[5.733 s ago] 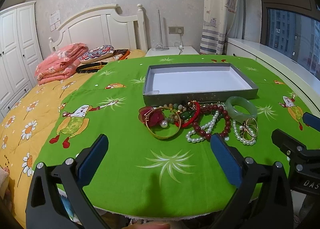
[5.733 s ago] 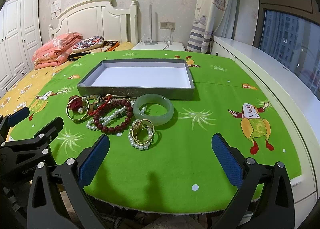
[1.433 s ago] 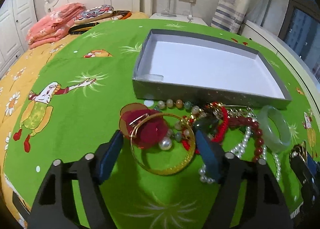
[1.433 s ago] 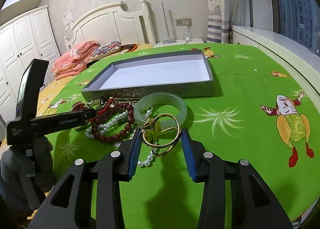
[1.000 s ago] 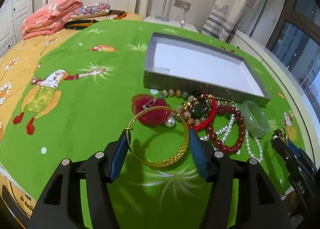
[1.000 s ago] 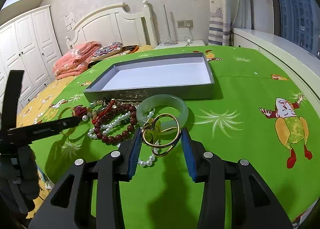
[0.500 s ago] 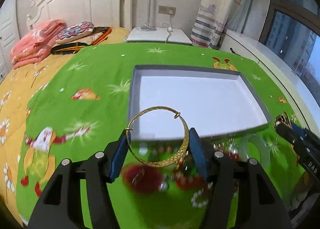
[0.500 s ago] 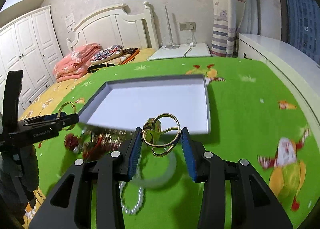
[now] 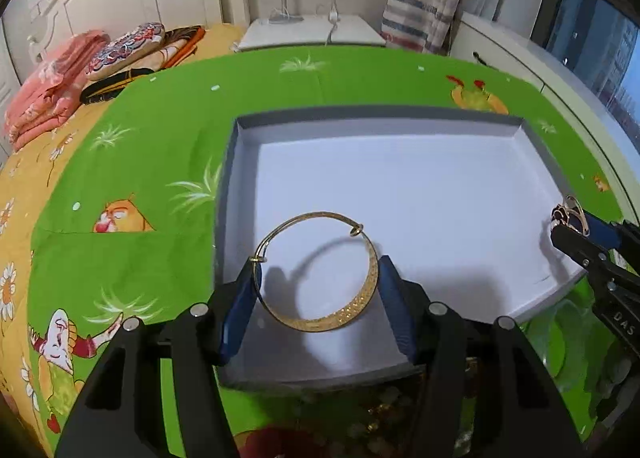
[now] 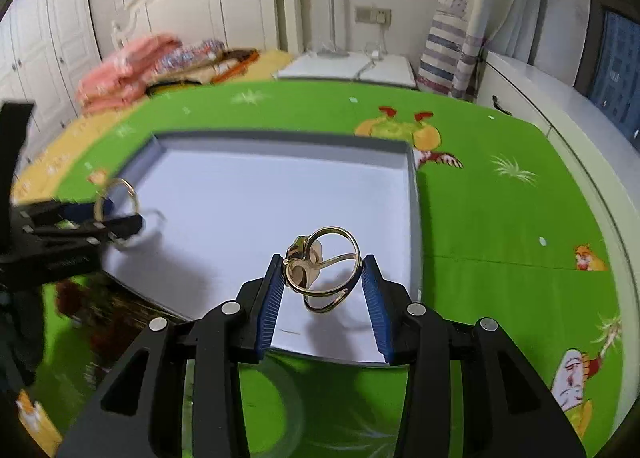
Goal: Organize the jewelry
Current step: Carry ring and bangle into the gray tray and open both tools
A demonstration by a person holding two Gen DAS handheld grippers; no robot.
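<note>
My left gripper (image 9: 318,276) is shut on a thin gold bangle (image 9: 340,316) and holds it above the near left part of the grey tray (image 9: 400,113), whose white floor is bare. My right gripper (image 10: 322,270) is shut on a smaller gold bangle with a charm (image 10: 320,272), above the tray's (image 10: 280,136) near right corner. Each gripper shows in the other view, the right one (image 9: 576,219) at the tray's right edge, the left one (image 10: 116,213) at its left edge. The remaining jewelry pile (image 9: 360,422) lies blurred below the tray's near wall.
The tray sits on a green cartoon-print cloth (image 9: 160,129) over a bed. A jade bangle (image 9: 556,338) lies by the near right corner. Folded pink bedding (image 9: 48,89), a headboard, a white nightstand (image 9: 312,31) and a window ledge lie beyond.
Both grippers closed on bangles, lifted them from the pile and carried them forward over the tray. In the last half second both moved further in over the tray floor.
</note>
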